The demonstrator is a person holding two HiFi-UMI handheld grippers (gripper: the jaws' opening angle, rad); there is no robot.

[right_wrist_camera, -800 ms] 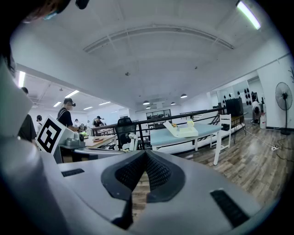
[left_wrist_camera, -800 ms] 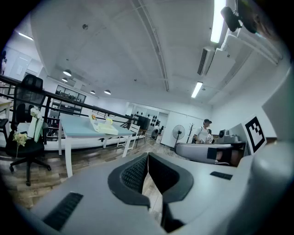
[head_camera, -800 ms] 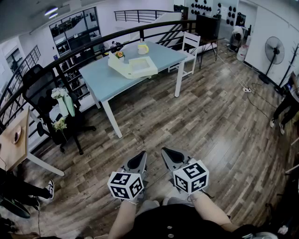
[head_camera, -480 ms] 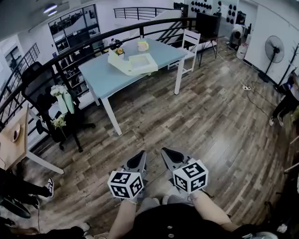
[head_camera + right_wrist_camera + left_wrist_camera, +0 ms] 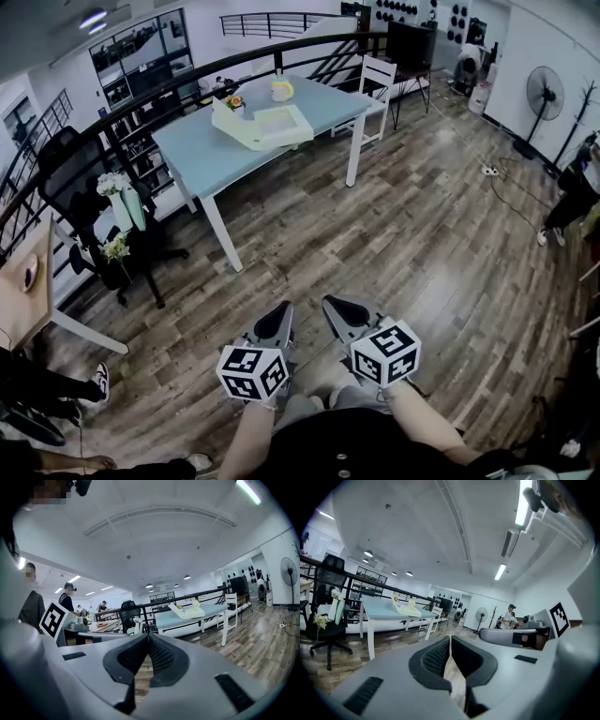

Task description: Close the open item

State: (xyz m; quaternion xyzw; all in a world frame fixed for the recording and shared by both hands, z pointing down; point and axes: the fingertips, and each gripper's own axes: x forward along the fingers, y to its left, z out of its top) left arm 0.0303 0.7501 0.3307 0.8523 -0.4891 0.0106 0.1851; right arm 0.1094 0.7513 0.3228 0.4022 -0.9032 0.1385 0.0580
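Observation:
An open pale yellow box (image 5: pixel 262 127) lies on the light blue table (image 5: pixel 202 155) far ahead, its lid raised at the left. The same box (image 5: pixel 407 610) shows small in the left gripper view and, as the box (image 5: pixel 188 611), in the right gripper view. My left gripper (image 5: pixel 277 321) and right gripper (image 5: pixel 341 312) are held side by side over the wooden floor, well short of the table. Both are shut with nothing between the jaws. The left gripper (image 5: pixel 450 639) and right gripper (image 5: pixel 149 635) point roughly level toward the table.
A black office chair (image 5: pixel 84 187) with flowers (image 5: pixel 117 192) stands left of the table, a white chair (image 5: pixel 375 80) behind it. A railing (image 5: pixel 187 80) runs along the back. A fan (image 5: pixel 542 98) and a person (image 5: pixel 572 202) are at the right. A wooden desk (image 5: pixel 28 281) is at the left.
The head view has shifted slightly, with the table sitting a little higher and further left in frame. Both grippers keep their places and stay shut.

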